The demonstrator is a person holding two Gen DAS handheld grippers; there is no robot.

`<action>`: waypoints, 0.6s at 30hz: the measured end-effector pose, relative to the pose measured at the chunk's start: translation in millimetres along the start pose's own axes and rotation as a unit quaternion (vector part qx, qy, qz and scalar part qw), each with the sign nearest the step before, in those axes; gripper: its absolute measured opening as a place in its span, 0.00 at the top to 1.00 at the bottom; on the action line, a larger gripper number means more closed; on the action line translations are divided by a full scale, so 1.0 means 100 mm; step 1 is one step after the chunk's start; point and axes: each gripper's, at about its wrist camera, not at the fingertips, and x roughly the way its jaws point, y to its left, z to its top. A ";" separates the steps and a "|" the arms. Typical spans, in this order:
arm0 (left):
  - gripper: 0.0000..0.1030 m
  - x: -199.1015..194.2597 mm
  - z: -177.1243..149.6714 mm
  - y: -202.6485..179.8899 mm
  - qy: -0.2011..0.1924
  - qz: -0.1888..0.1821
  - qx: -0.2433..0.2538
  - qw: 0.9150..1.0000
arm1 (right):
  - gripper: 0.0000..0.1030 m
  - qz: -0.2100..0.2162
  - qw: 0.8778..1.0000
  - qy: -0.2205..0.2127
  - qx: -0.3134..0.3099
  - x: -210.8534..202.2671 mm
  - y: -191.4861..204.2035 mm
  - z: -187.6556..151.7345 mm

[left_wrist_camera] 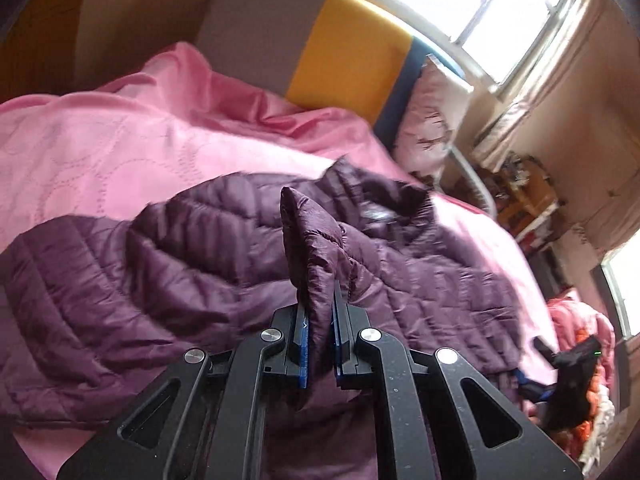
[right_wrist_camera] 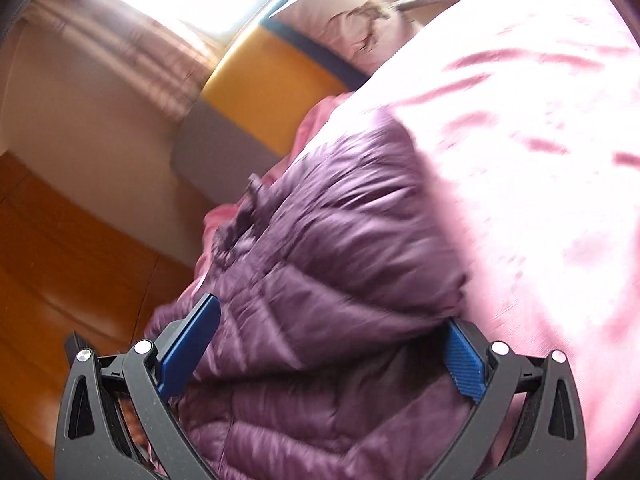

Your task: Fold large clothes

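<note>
Nearest the lens in the left wrist view, the left gripper (left_wrist_camera: 319, 320) has its blue pads pinched tight on a fold of the purple quilted jacket (left_wrist_camera: 224, 264), and that fold stands up between the pads at the centre of the frame. The rest of the jacket lies spread across the lower and middle part of the picture on a pink bedspread (left_wrist_camera: 100, 140), which fills the left and centre. Behind it, at upper centre, a grey and yellow headboard (left_wrist_camera: 312, 48) stands below a bright window (left_wrist_camera: 492, 12) at upper right.

In the right wrist view, the right gripper (right_wrist_camera: 324, 356) at the bottom of the frame has its blue pads spread wide, with the jacket (right_wrist_camera: 320, 264) bulging between them; whether the pads press on it cannot be told. The pink bedspread (right_wrist_camera: 540, 140) fills the right side, and an orange-brown floor (right_wrist_camera: 60, 248) shows at lower left.
</note>
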 end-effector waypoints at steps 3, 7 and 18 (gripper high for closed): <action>0.94 0.19 -0.09 0.14 0.022 0.027 0.006 0.999 | 0.02 -0.005 1.000 -0.003 0.015 -0.07 -0.07 0.02; 0.94 0.30 -0.17 0.22 0.023 0.029 0.002 0.999 | 0.02 -0.058 0.996 -0.005 -0.062 -0.33 0.11 -0.01; 0.94 0.23 -0.22 0.10 0.001 0.040 0.039 0.998 | 0.03 -0.143 0.970 0.024 -0.194 0.60 0.68 0.21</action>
